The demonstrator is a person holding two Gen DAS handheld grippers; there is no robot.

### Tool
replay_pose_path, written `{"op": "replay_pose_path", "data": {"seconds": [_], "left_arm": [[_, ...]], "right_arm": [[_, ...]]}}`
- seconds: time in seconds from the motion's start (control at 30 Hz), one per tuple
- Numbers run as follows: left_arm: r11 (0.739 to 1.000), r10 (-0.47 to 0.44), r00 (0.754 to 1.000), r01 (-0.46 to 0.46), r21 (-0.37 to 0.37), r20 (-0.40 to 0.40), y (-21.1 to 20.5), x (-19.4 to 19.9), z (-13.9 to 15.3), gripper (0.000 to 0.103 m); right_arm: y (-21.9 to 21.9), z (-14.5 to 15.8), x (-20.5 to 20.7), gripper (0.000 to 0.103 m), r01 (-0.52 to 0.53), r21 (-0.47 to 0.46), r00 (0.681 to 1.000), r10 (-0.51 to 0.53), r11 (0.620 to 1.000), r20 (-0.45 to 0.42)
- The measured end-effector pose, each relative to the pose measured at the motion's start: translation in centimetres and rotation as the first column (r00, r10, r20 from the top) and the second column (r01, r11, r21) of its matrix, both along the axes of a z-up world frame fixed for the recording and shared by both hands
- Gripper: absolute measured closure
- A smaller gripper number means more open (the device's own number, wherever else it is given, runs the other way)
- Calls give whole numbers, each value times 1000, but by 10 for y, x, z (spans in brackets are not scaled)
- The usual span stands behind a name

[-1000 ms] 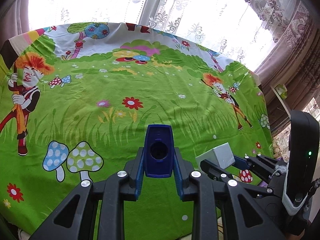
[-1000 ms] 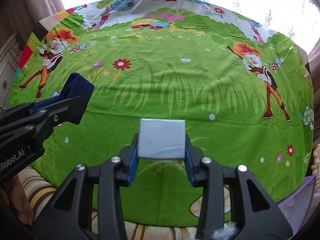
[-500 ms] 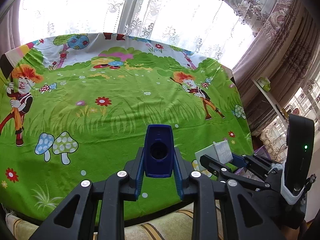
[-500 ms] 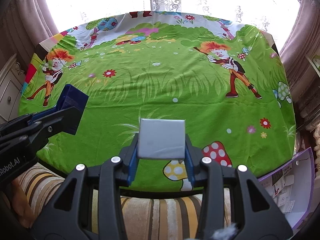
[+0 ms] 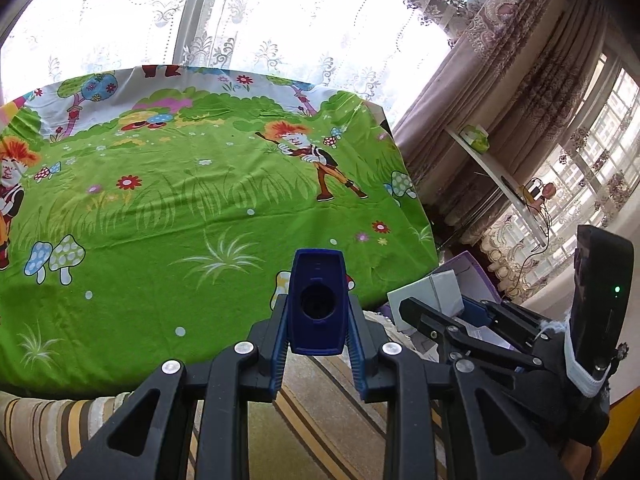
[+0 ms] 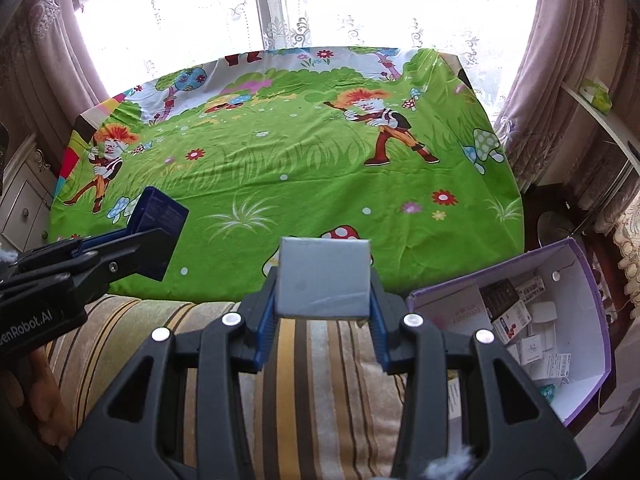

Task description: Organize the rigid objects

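Note:
My left gripper is shut on a dark blue box with a round hole in its end; it hangs over the near edge of the green cartoon tablecloth. My right gripper is shut on a small grey-white box, held above the striped cushion. In the right wrist view the left gripper and its blue box show at the left. From the left wrist camera, the right gripper and grey box appear at the right. A purple-edged white carton with several small boxes lies to the lower right.
A striped cushion runs along the near side of the table. Curtains and bright windows stand behind. A white shelf with a green pack and cables is at the right. A pale drawer cabinet stands at the left.
Both grippers have pulled back from the table and swung right and upward with their boxes. The striped cushion and the purple carton have come into view.

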State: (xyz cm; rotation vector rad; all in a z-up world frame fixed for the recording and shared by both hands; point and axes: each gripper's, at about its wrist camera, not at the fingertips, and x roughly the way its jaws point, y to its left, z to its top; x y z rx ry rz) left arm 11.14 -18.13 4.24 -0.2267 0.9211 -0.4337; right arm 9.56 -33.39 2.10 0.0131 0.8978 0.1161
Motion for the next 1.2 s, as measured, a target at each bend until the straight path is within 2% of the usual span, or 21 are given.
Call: {"op": "replay_pose_path", "data": {"seconds": [0.17,0.43,0.67,0.83,0.9,0.97,1.0,1.07,1.2], "left_arm": [[997,-68,998,67,-36,-19,-29,-16,1,76],[986,-166,986,165,-28,-10,-75,-32,8,75],[964,-267,963,267,-4,-31,-120,-41,2,75],[951,-307,949,305,-41,-65,-145,-40,-5,75],[944,-327,941,323,-62,-80,-153,-39,-8,72],[939,-341,935,336,-65,-92,-160,-40,-11,66],[938,-346,934,341,-63,-93,-162,-41,-12,60],[939,-344,934,340,-55,-97,-162,-42,-13,48],[944,-328,936,320,-81,-123,-154,-46,-14,41]], "right_arm": [[-36,5,-25,59,66,8,998,-66,998,11],[-92,18,-57,59,198,-23,979,-197,980,45],[-126,23,-73,59,316,-75,948,-311,946,74],[-141,22,-81,59,363,-97,931,-356,927,79],[-146,22,-82,59,380,-97,925,-374,920,75],[-150,22,-84,51,388,-90,921,-383,917,74],[-151,22,-86,47,393,-92,919,-387,915,77],[-152,23,-89,30,401,-101,915,-393,911,87],[-150,25,-92,25,410,-115,911,-402,905,91]]}}
